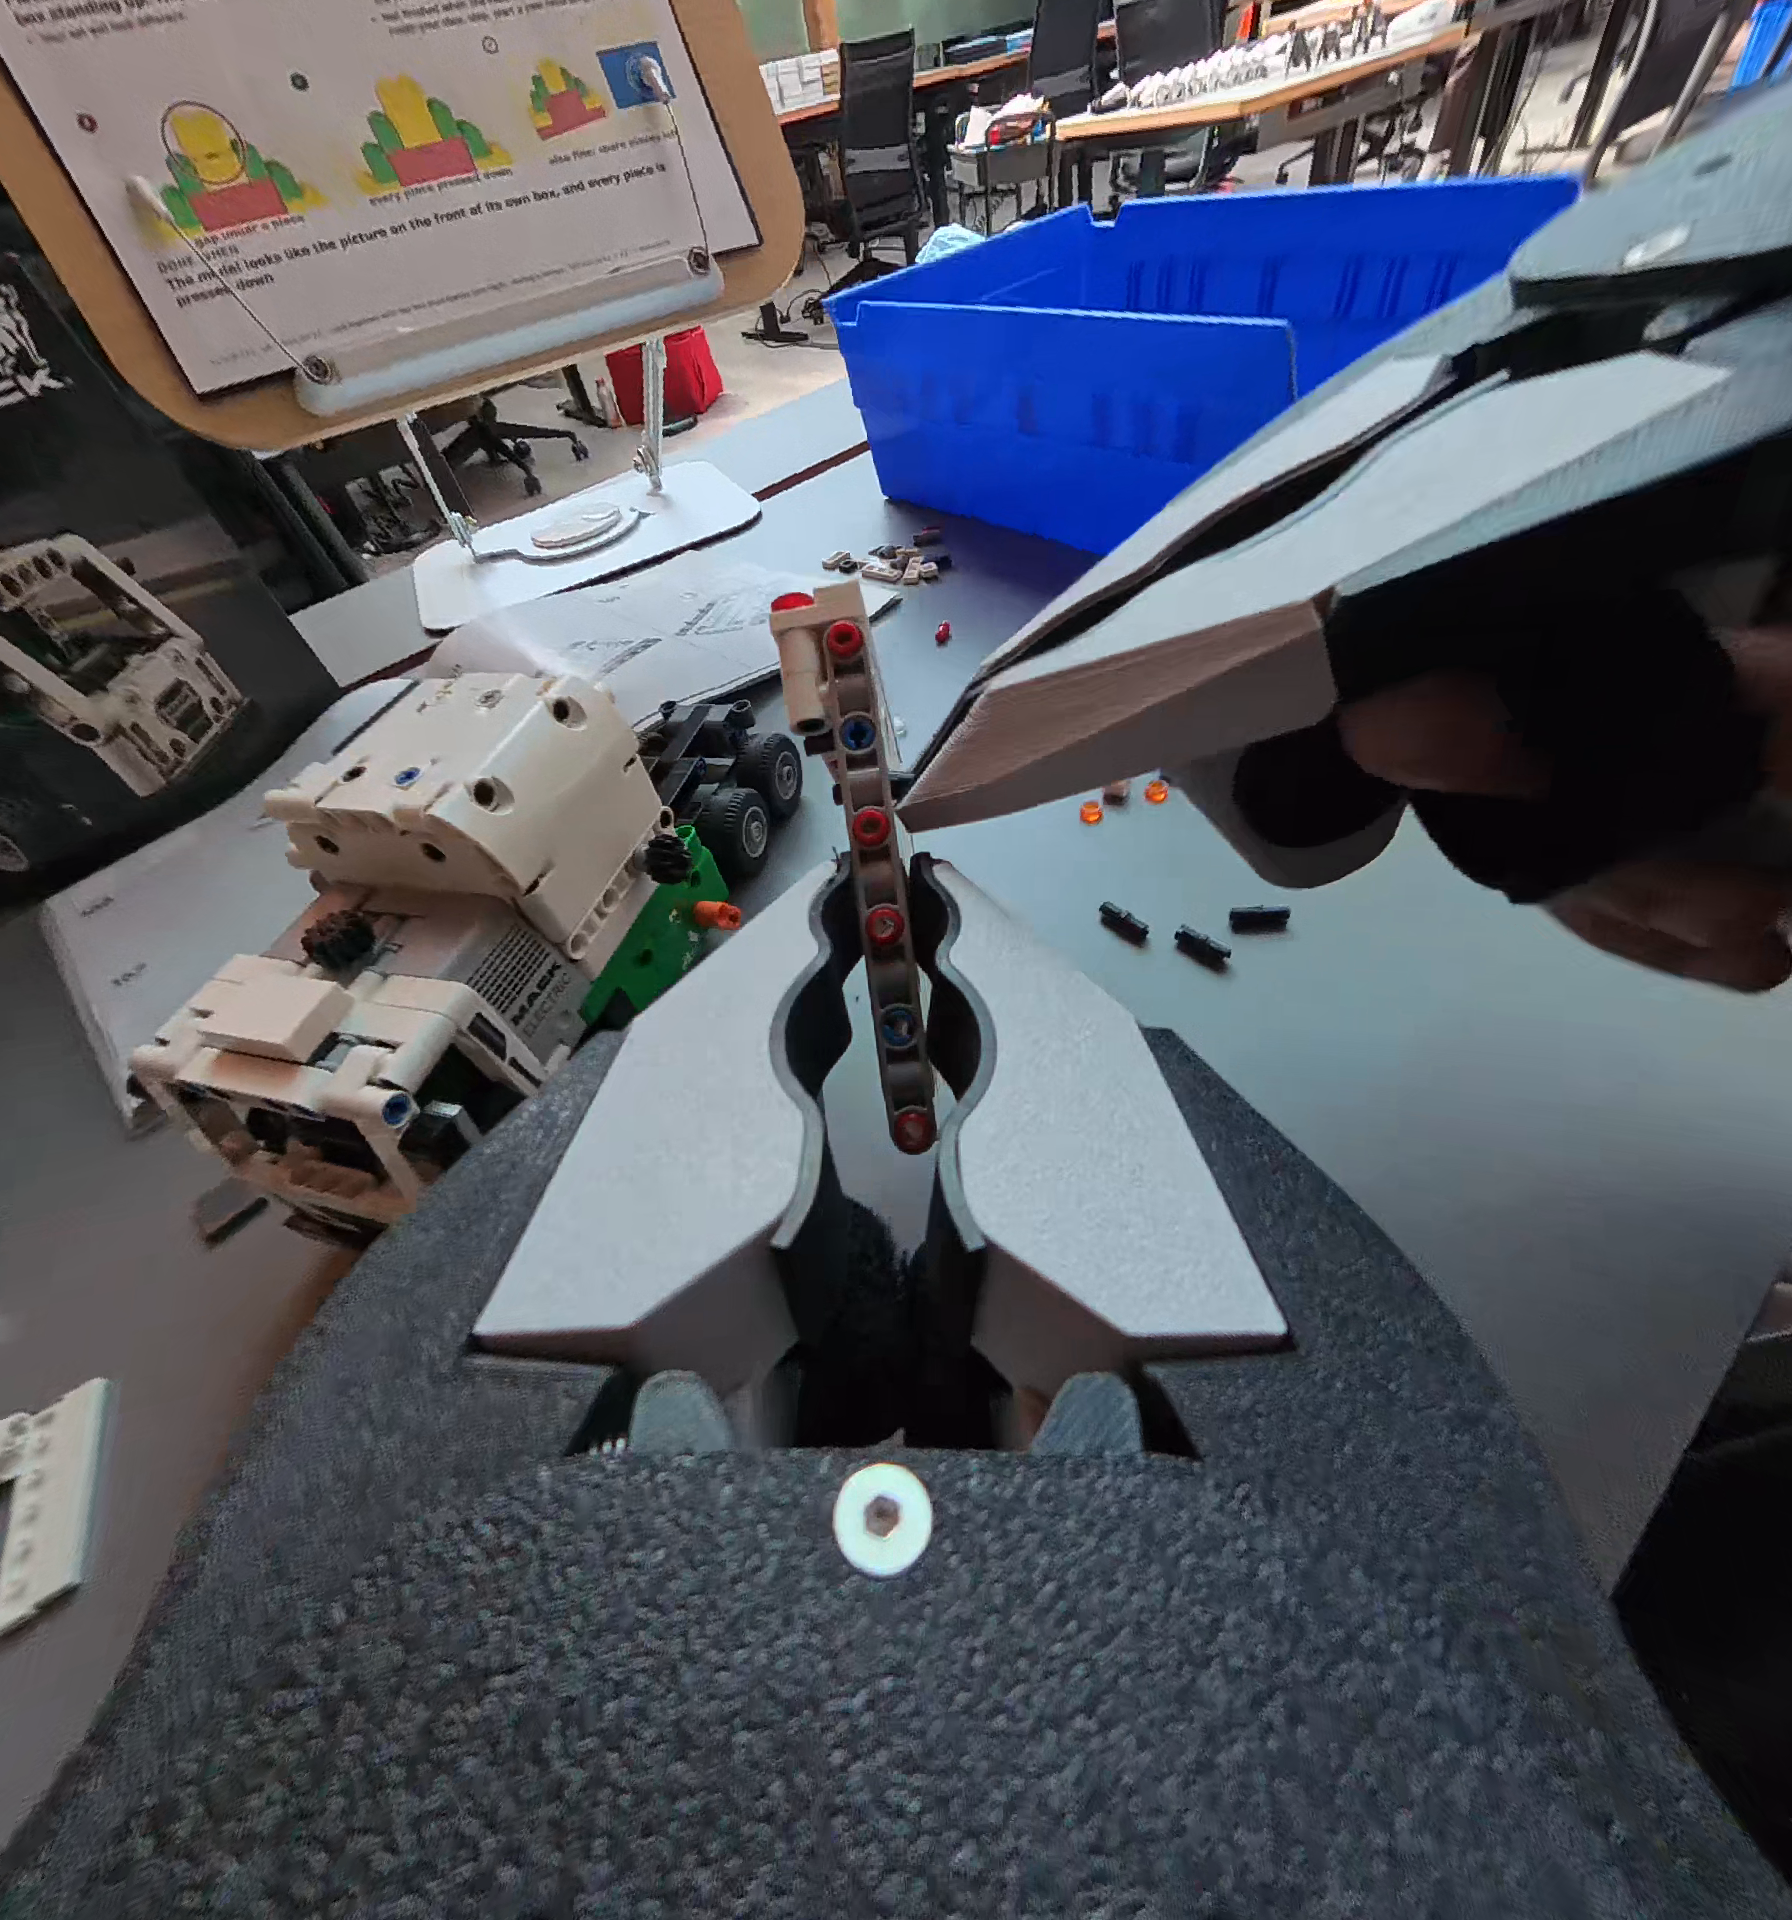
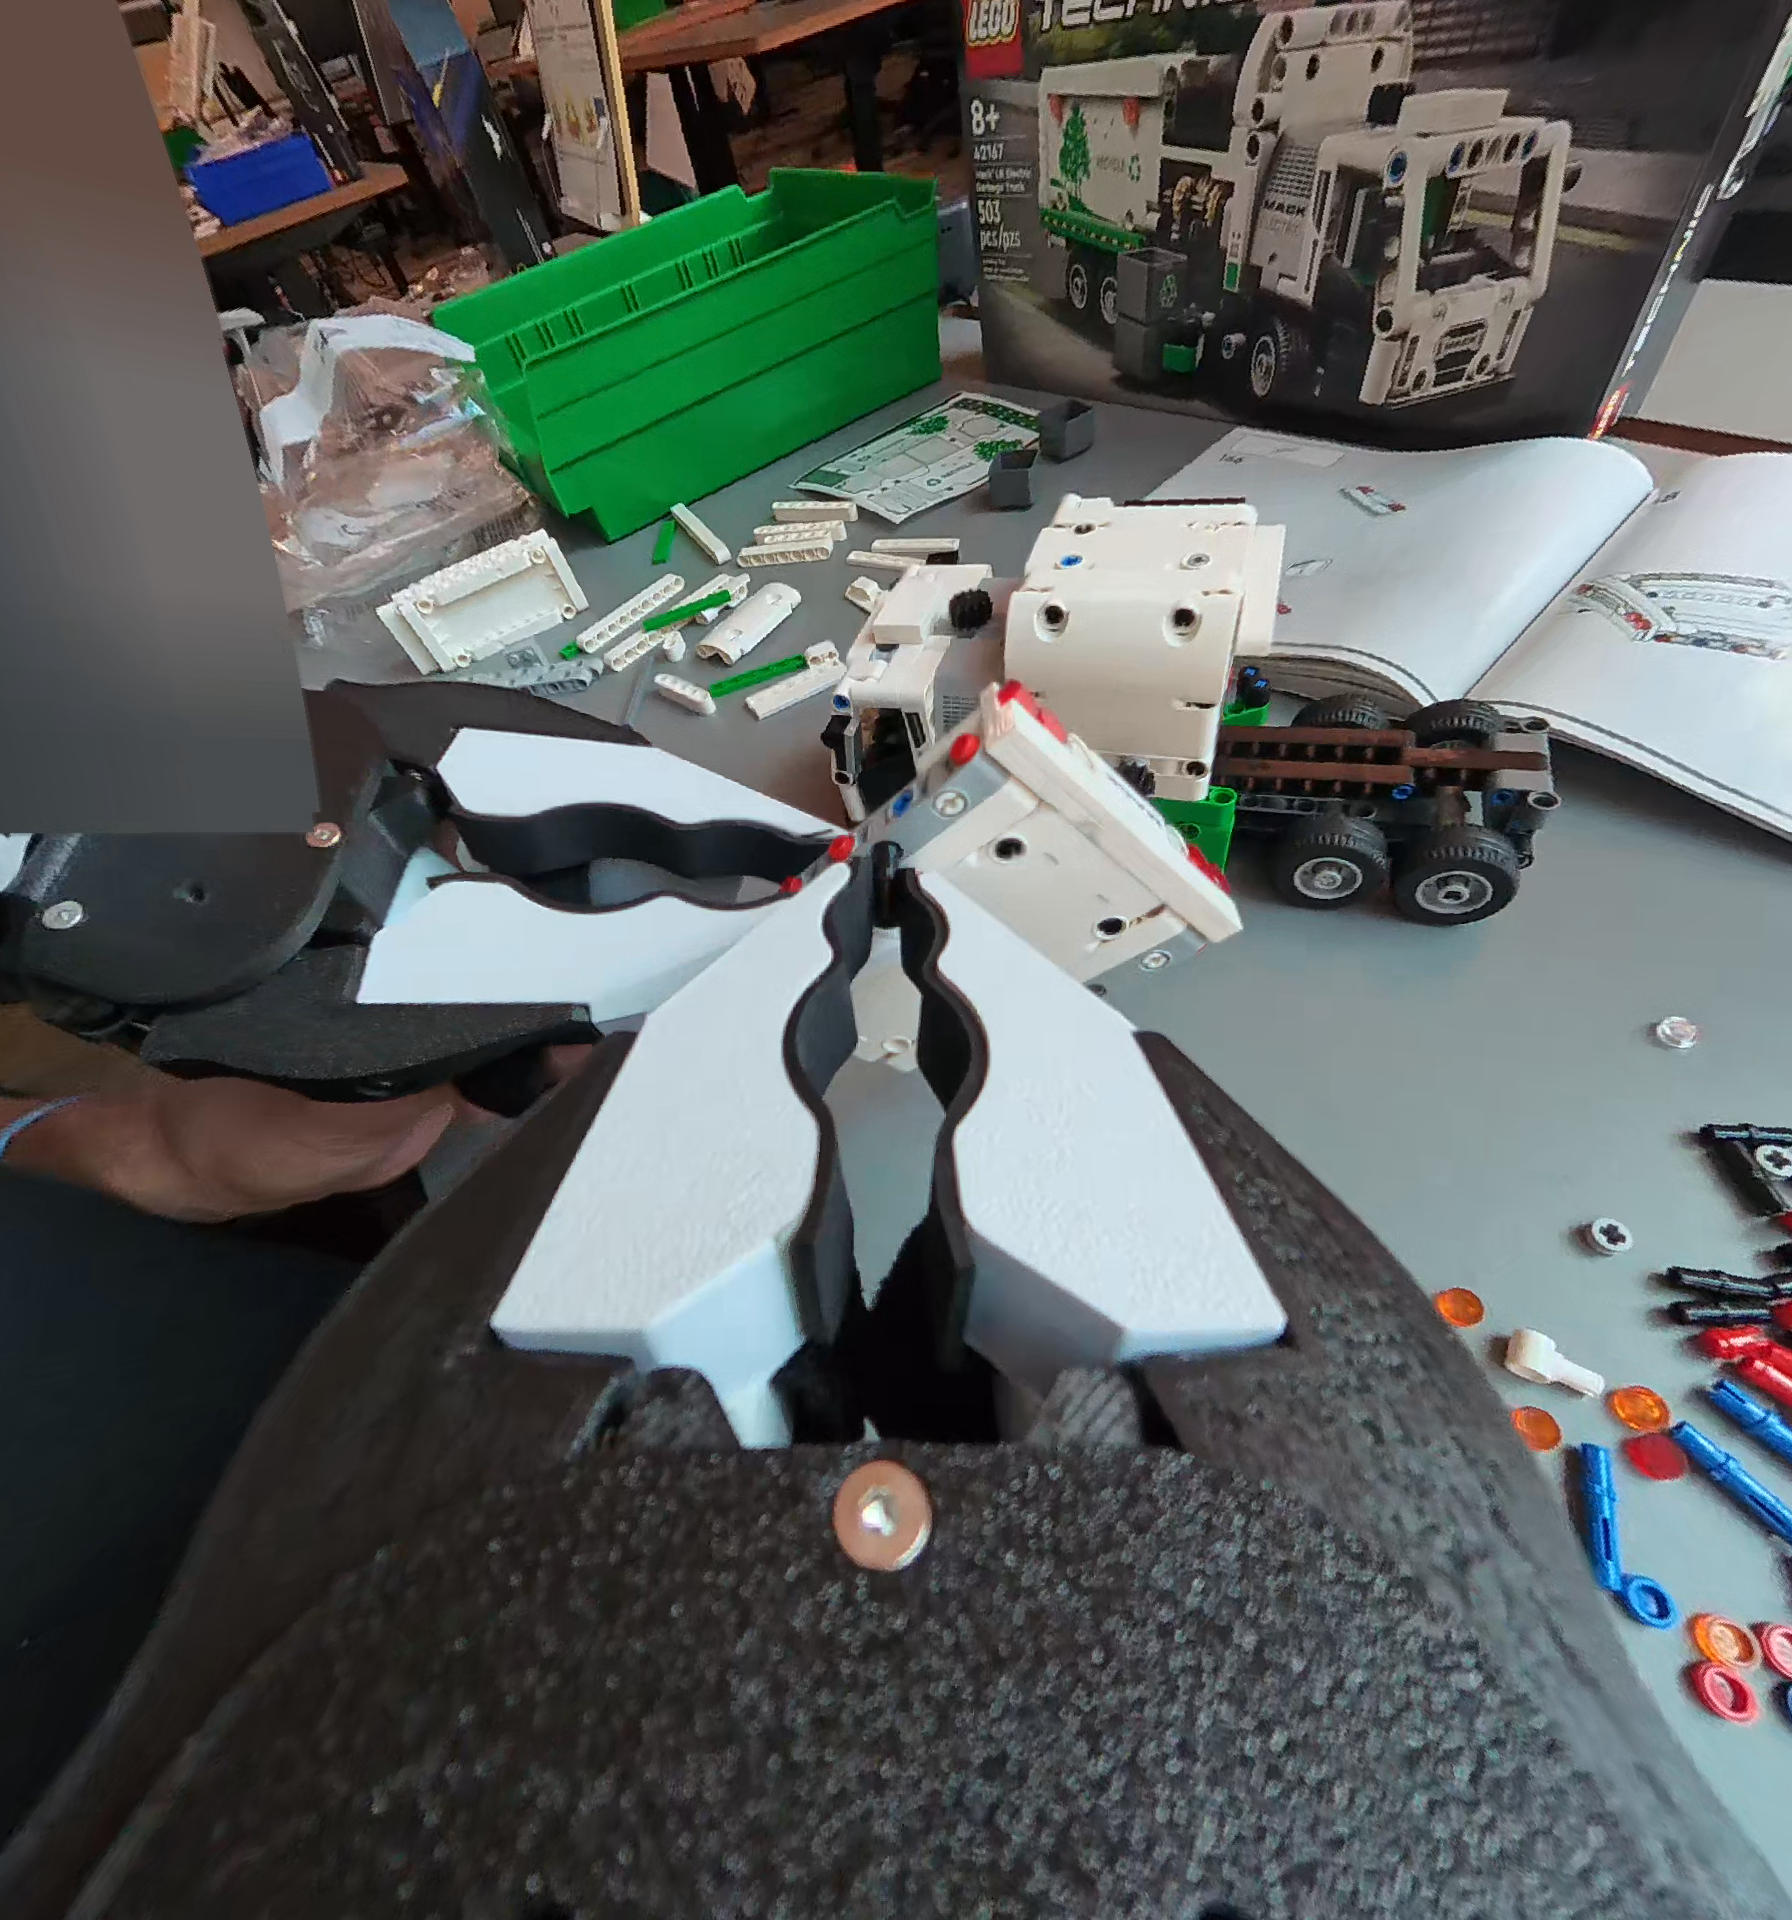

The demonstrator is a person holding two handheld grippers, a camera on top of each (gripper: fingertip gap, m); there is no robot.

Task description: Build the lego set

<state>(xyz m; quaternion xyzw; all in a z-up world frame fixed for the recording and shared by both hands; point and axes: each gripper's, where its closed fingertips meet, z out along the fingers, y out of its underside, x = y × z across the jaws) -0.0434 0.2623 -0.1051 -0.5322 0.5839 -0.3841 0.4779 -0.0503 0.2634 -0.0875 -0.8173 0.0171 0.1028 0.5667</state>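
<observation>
My left gripper (image 1: 884,883) is shut on a grey holed beam (image 1: 864,774) with red and blue pins in it. The beam stands upright above the table with a small white piece at its top. In the right wrist view the beam is the edge of a white panel assembly (image 2: 1058,862), and the left gripper (image 2: 819,852) holds it from the left. My right gripper (image 2: 884,883) is shut on a small black pin (image 2: 884,864) pressed against the beam's side. In the left wrist view the right gripper (image 1: 913,805) comes in from the right, with the pin (image 1: 897,779) at its tip.
A part-built white and green truck model (image 1: 456,831) lies to the left, on an open booklet (image 2: 1494,582). A blue bin (image 1: 1131,395) and a green bin (image 2: 715,343) stand at the back, beside the set's box (image 2: 1339,208). Loose pins (image 2: 1785,1351) and white beams (image 2: 798,540) lie on the table. Less than 4 cm separates the two grippers' tips.
</observation>
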